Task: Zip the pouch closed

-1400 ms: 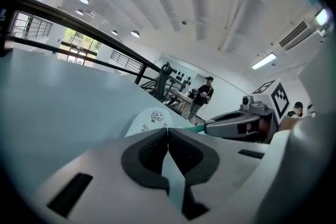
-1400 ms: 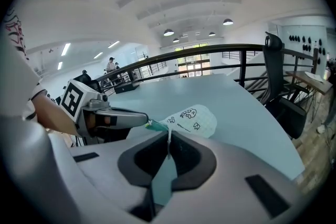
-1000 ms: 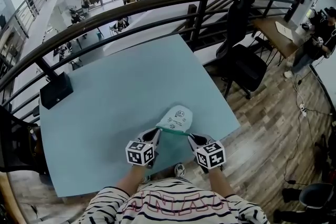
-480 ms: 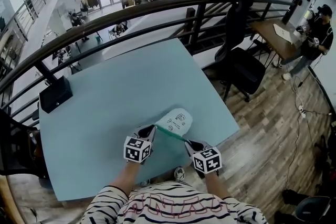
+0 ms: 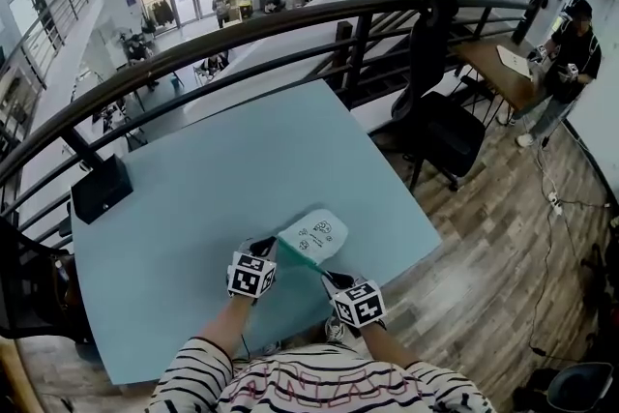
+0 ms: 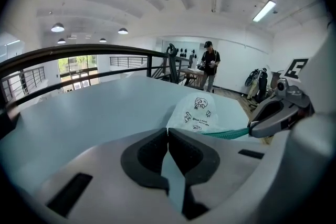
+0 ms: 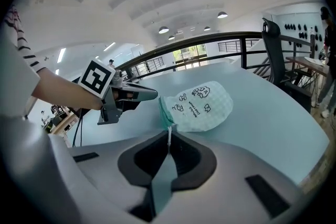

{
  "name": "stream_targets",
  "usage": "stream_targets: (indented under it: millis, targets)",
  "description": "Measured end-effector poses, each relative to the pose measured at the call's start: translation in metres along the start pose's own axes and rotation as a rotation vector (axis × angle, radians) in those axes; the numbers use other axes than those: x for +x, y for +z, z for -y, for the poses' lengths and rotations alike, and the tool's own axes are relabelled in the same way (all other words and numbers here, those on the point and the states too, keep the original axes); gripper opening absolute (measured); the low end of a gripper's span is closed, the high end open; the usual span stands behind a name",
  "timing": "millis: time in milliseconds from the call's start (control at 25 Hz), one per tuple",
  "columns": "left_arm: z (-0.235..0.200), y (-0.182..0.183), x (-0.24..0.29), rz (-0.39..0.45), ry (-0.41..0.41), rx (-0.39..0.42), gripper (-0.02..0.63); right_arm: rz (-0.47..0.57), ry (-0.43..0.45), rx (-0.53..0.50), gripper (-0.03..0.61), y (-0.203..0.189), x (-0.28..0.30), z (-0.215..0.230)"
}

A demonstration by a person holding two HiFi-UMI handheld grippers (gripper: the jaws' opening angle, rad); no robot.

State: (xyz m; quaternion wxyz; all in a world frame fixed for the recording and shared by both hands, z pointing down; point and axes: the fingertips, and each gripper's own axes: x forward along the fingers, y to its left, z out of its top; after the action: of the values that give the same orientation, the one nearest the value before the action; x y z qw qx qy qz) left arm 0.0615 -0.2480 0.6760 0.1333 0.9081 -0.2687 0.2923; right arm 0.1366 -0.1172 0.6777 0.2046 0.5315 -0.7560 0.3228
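A white pouch (image 5: pixel 314 234) with small printed drawings and a green zipper edge (image 5: pixel 302 258) lies on the pale blue table (image 5: pixel 193 179), near its front edge. My left gripper (image 5: pixel 271 247) is shut on the left end of the pouch's zipper edge (image 6: pixel 169 127). My right gripper (image 5: pixel 327 278) is shut on the white zipper pull (image 7: pixel 168 136) at the other end. In the left gripper view the green zipper (image 6: pixel 226 134) stretches taut to the right gripper (image 6: pixel 257 126). The right gripper view shows the pouch (image 7: pixel 199 105) just beyond the jaws and the left gripper (image 7: pixel 152 95) at the pouch's left end.
A black box (image 5: pixel 100 189) sits at the table's back left corner. A dark railing (image 5: pixel 290 24) runs behind the table. A black office chair (image 5: pixel 440 126) stands to the right, and a person (image 5: pixel 566 53) stands by a desk far right.
The right gripper has drawn back toward me and lower, so the zipper line now slants instead of lying across. The left gripper has shifted and rolled a little with the pouch's end.
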Motion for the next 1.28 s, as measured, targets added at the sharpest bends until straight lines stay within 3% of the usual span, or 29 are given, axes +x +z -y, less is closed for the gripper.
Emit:
stream_targets:
  millis: [200, 560, 720, 880, 1280]
  targets:
    - [-0.014, -0.005, 0.006, -0.051, 0.007, 0.038, 0.028, -0.009, -0.005, -0.024, 0.037, 0.003, 0.016, -0.008]
    - [-0.026, -0.008, 0.002, -0.05, 0.016, -0.023, 0.029, 0.024, -0.018, -0.008, 0.04, 0.019, 0.015, -0.006]
    - [-0.026, 0.0, -0.012, -0.009, 0.024, -0.047, 0.029, 0.06, -0.038, 0.008, 0.046, 0.03, 0.003, -0.003]
    - [-0.026, 0.014, -0.026, 0.051, 0.031, -0.067, 0.029, 0.103, -0.049, 0.037, 0.105, 0.043, -0.008, 0.003]
    - [0.002, 0.053, -0.068, 0.204, 0.019, -0.045, 0.029, 0.279, -0.12, 0.054, 0.106, 0.083, -0.054, 0.017]
